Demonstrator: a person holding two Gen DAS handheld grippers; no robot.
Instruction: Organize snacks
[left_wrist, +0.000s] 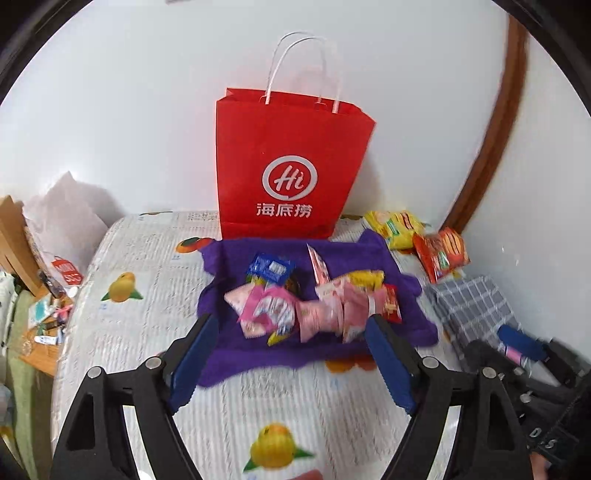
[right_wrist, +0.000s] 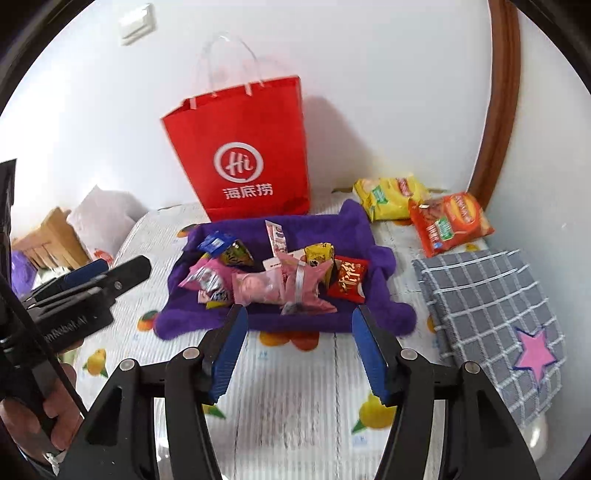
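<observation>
A purple fabric tray (left_wrist: 229, 354) (right_wrist: 384, 266) lies mid-table and holds several small snack packets (left_wrist: 314, 310) (right_wrist: 273, 284), mostly pink, with blue, yellow and red ones. A red paper bag (left_wrist: 288, 166) (right_wrist: 247, 155) stands upright behind it against the wall. My left gripper (left_wrist: 291, 328) is open and empty just in front of the tray. My right gripper (right_wrist: 299, 321) is open and empty at the tray's front edge. The left gripper also shows in the right wrist view (right_wrist: 110, 273), left of the tray.
A yellow snack bag (left_wrist: 397, 225) (right_wrist: 388, 195) and an orange-red snack bag (left_wrist: 443, 254) (right_wrist: 450, 221) lie at the back right by a brown door frame (right_wrist: 498, 110). A grey checked cloth (right_wrist: 487, 314) with a pink star lies right. Clutter sits beyond the table's left edge (left_wrist: 48, 288).
</observation>
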